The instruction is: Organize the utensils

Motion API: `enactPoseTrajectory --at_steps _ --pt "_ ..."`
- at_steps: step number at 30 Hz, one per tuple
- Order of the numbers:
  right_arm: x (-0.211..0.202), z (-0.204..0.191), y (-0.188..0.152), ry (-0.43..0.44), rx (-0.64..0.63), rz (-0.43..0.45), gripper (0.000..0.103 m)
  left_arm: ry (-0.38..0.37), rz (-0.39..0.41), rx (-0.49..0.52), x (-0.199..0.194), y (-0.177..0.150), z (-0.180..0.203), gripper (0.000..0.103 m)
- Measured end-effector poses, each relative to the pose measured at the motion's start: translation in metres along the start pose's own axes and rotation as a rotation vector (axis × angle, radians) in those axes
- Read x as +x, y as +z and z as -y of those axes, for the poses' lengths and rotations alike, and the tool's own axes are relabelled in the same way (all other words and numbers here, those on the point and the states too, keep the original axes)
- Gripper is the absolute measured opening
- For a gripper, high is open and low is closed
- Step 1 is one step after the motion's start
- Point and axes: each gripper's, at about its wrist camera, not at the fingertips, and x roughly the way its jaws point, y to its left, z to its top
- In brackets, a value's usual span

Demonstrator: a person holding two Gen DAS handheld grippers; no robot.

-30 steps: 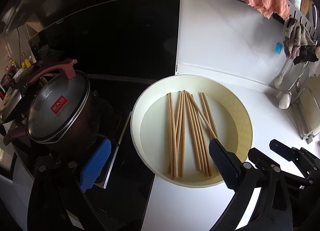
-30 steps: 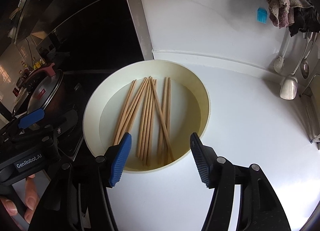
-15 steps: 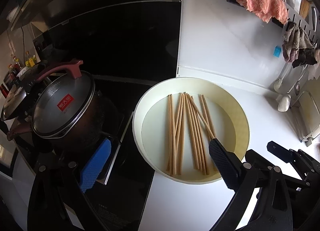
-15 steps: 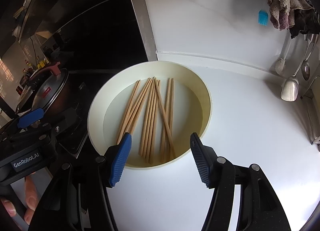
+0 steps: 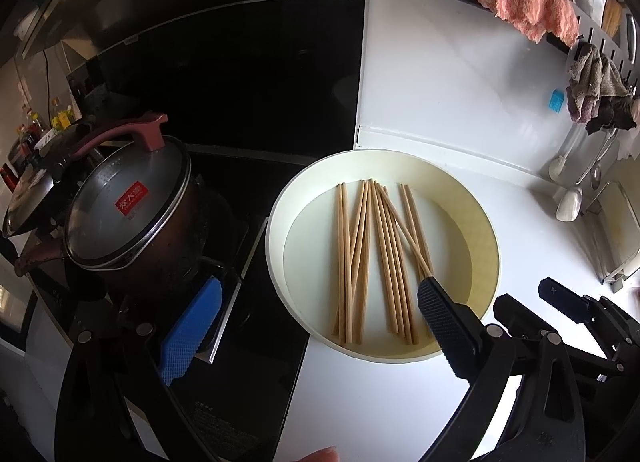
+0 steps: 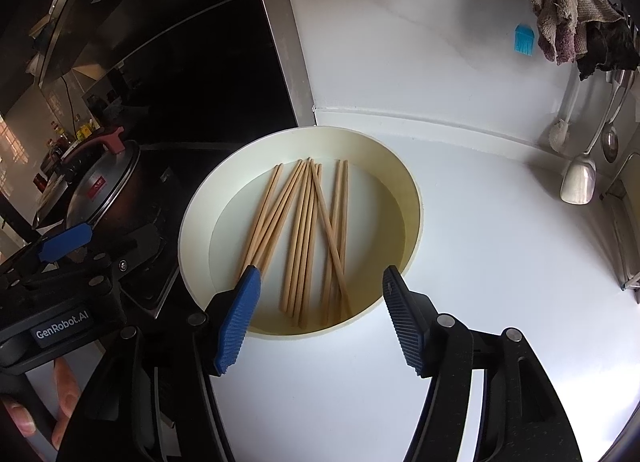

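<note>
Left wrist view: left gripper [image 5: 316,326] hovers jaws wide, empty, above the near rim of the cream basin [image 5: 490,250] on the white bench [image 5: 400,402]; chopsticks [image 5: 376,258] lie loose inside, one crossing. Right wrist view: right gripper [image 6: 320,314] likewise spread, empty, before the basin. Judged: either pre-pick or after laying down.

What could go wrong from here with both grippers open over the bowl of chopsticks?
1. The chopsticks lie loose and one crosses the others, so the right gripper may pinch several at once or flick one out.
2. The bowl sits partly over the edge of the stove; a push on its rim could tip or slide it.
3. The left gripper hangs close to the lidded pot and could knock it.
</note>
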Motion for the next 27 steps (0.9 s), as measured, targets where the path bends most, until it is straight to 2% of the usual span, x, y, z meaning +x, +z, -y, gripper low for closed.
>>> enactPoseTrajectory --at_steps 27 --pt "-0.0020 0.0033 0.0016 -0.003 0.005 0.000 0.063 0.000 0.008 -0.006 -0.0055 -0.0021 -0.0006 0.097"
